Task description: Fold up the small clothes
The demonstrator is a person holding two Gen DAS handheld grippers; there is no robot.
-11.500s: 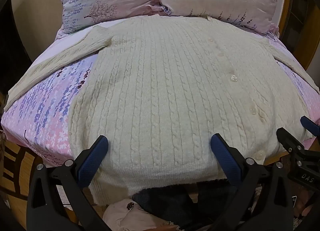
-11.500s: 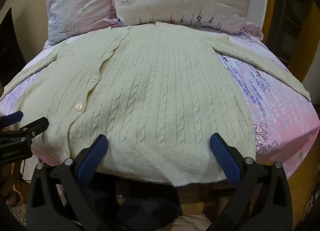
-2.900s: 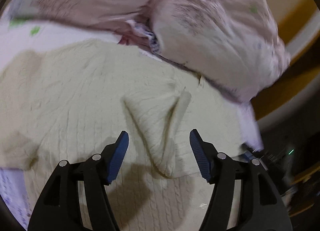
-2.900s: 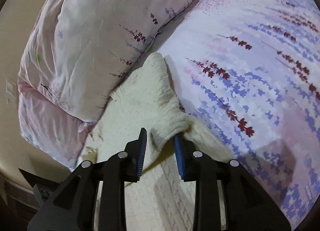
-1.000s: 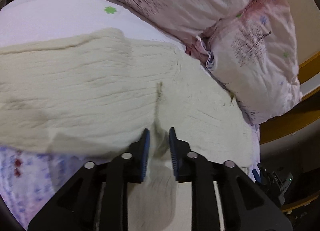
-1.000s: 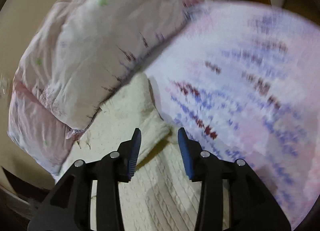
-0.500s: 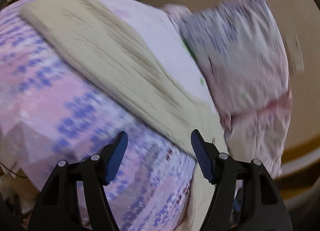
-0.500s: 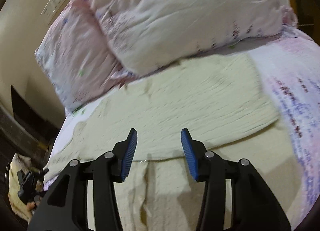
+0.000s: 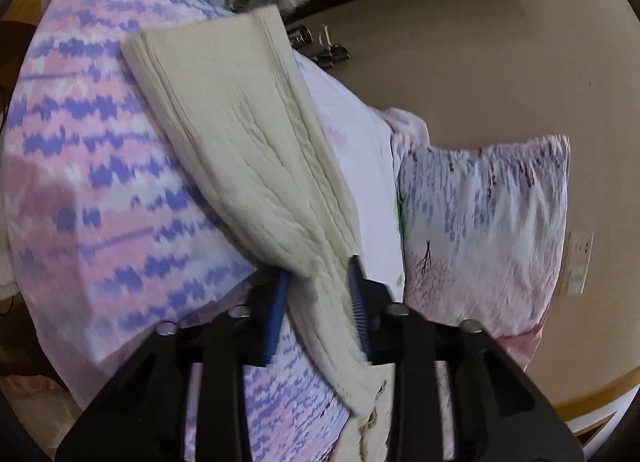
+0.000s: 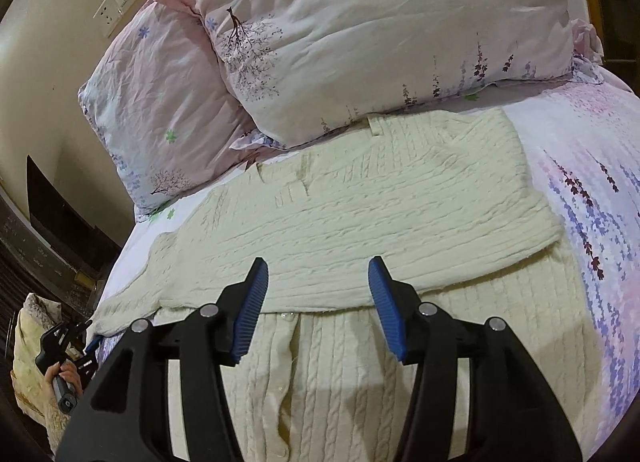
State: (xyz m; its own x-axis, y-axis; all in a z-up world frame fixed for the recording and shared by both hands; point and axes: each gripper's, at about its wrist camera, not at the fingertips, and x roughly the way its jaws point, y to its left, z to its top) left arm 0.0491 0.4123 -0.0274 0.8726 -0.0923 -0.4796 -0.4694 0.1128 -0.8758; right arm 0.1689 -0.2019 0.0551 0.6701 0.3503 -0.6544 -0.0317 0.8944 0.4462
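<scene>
A cream cable-knit cardigan [image 10: 400, 214] is seen spread on a bed [image 10: 592, 166] covered with a pink and purple floral sheet, its neckline lying just below two floral pillows [image 10: 360, 34] that are propped against the wall. In the right wrist view, one sleeve [image 10: 360, 230] is laid across the chest of the garment, from the far shoulder toward the other side, and the button placket [image 10: 290, 362] is visible beneath it, running toward the camera. The right gripper [image 10: 316, 302] is held above the body of the cardigan with its blue-padded jaws spread wide; nothing is gripped between them. In the left wrist view, the other sleeve [image 9: 256, 150] is stretched out over the sheet toward the side edge of the bed, its ribbed cuff at the far end, and the part nearer the shoulder is pinched between the narrowed jaws of the left gripper [image 9: 316, 302], the knit being bunched where it is clamped. The picture is slightly blurred. A pillow [image 9: 480, 230] is seen at the right of that view, with the beige wall [image 9: 460, 62] behind it. At the lower left of the right wrist view, the left gripper is partly visible at the bedside, grasped by a hand [image 10: 66, 376], with the cuff end of the sleeve just above it.
</scene>
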